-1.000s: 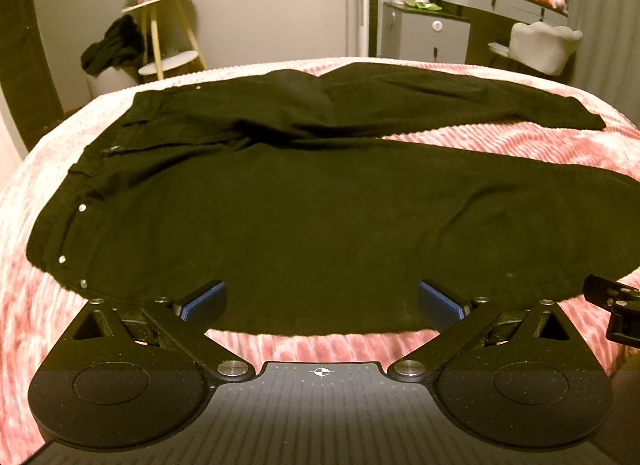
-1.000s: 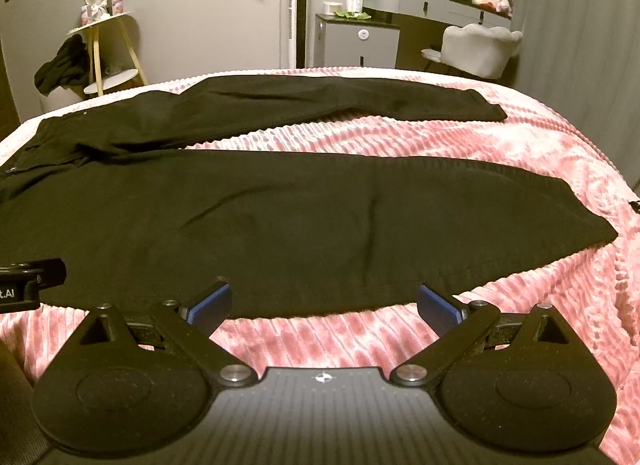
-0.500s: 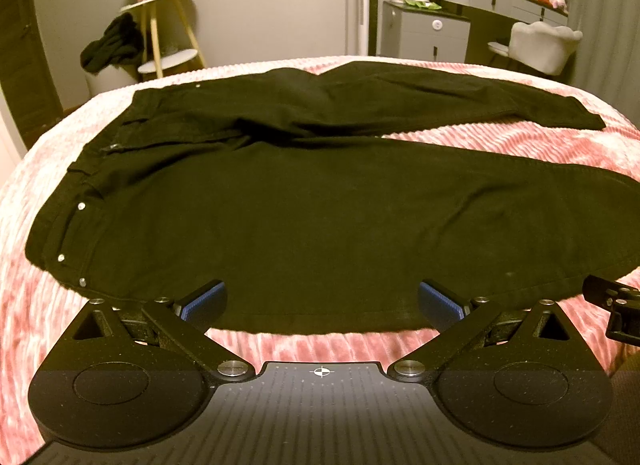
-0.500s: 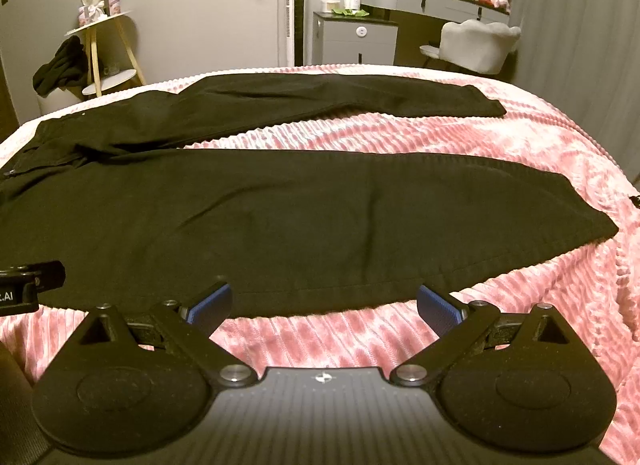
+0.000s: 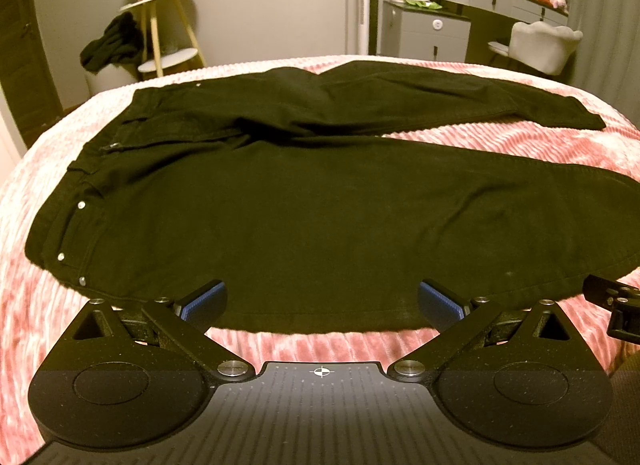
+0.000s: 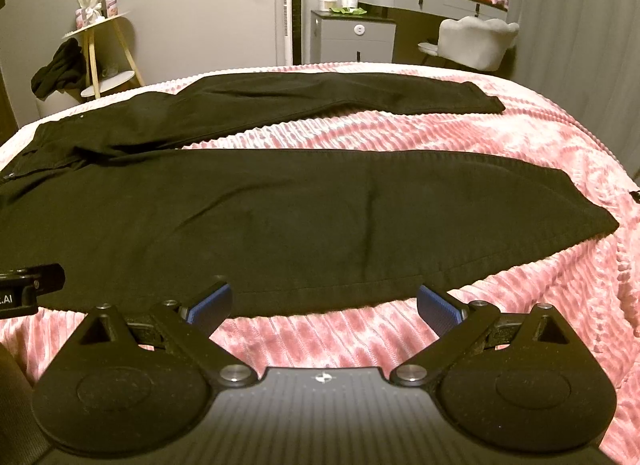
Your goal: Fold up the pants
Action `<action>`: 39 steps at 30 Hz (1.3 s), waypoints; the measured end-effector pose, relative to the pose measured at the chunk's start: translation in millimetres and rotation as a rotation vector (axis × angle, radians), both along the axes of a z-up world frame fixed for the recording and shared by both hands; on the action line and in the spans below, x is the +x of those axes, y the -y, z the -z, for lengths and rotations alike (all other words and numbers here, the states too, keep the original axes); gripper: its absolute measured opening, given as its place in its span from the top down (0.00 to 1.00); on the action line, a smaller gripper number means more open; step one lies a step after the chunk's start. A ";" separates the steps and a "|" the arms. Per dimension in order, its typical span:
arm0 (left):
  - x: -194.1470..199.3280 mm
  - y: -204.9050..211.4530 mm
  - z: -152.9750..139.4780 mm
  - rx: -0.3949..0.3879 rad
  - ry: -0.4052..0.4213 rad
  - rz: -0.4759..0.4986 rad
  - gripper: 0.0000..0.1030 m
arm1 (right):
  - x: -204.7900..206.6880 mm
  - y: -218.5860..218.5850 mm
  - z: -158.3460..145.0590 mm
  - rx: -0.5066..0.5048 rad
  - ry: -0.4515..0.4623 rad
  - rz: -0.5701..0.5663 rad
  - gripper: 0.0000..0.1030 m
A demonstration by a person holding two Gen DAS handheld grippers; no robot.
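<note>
Black pants (image 5: 304, 209) lie spread flat on a pink ribbed bedspread (image 5: 500, 141), waistband to the left, both legs running right. The near leg (image 6: 304, 225) ends in a hem at the right; the far leg (image 6: 340, 99) lies beyond a strip of bedspread. My left gripper (image 5: 320, 303) stands open just over the near edge of the pants below the hip, nothing between its blue pads. My right gripper (image 6: 322, 303) is open too, at the near leg's lower edge, holding nothing. Each gripper shows at the edge of the other's view.
Behind the bed a yellow-legged side table (image 5: 160, 25) carries dark clothing (image 5: 112, 45). A grey dresser (image 5: 424, 29) and a pale chair (image 5: 540, 45) stand at the back right. The bedspread (image 6: 560, 305) drops away at the right.
Both grippers have crept slightly toward the pants' near edge; the views barely shift. The pants lie as before and both grippers stay open.
</note>
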State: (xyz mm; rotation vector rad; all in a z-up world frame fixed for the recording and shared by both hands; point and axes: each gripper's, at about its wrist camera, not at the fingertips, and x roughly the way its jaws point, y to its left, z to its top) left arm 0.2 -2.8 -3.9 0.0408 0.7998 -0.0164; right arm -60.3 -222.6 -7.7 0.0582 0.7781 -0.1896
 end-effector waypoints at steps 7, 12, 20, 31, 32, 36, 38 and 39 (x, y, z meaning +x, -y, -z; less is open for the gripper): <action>0.1 -0.2 -0.2 -0.001 0.000 0.000 0.00 | -0.4 0.4 0.0 0.004 0.000 0.002 0.04; 0.2 -0.1 -0.1 0.000 -0.001 0.000 0.00 | -0.1 1.2 -0.4 0.008 -0.001 0.006 0.04; -0.6 -0.1 1.6 -0.003 0.000 0.000 0.00 | -0.4 1.5 -0.5 0.011 0.000 0.008 0.04; -1.0 0.2 2.8 -0.005 0.000 0.000 0.00 | 0.0 2.0 -0.5 0.013 -0.004 0.011 0.04; -1.2 0.2 3.0 -0.005 0.000 0.000 0.00 | 0.0 1.9 -0.7 0.013 -0.004 0.011 0.04; -1.0 -0.1 2.3 -0.006 0.000 0.000 0.00 | 0.2 2.0 -0.6 0.014 -0.001 0.010 0.04; -0.9 -0.2 2.0 -0.005 -0.001 0.001 0.00 | 0.7 2.2 -0.3 0.016 -0.002 0.010 0.04; -0.6 0.1 2.2 -0.005 -0.002 0.001 0.00 | 0.8 2.2 -0.3 0.017 -0.004 0.011 0.04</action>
